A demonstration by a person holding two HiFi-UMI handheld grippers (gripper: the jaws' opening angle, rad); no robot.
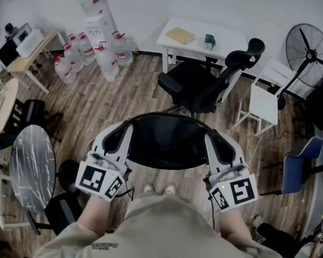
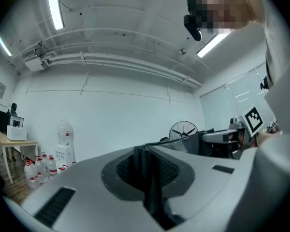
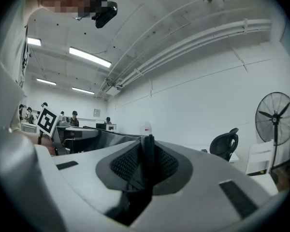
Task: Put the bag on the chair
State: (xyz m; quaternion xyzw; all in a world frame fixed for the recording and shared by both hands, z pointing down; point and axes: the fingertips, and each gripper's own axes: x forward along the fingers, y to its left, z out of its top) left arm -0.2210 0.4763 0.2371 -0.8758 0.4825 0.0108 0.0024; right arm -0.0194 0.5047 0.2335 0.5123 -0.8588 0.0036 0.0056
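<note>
A black bag (image 1: 167, 141) hangs stretched between my two grippers, in front of the person's body. My left gripper (image 1: 124, 137) is shut on the bag's left edge, and a dark strip of fabric (image 2: 146, 178) shows pinched between its jaws. My right gripper (image 1: 212, 144) is shut on the bag's right edge, where a black fold (image 3: 147, 161) stands up between the jaws. The black office chair (image 1: 204, 82) stands just beyond the bag, its seat facing me and bare.
Behind the chair is a white table (image 1: 226, 36) carrying small items. Water bottles (image 1: 97, 52) are clustered at the back left. A floor fan (image 1: 312, 52), a white stool (image 1: 264, 101) and a blue chair (image 1: 301, 163) are on the right. A round marble table (image 1: 32, 165) is at the left.
</note>
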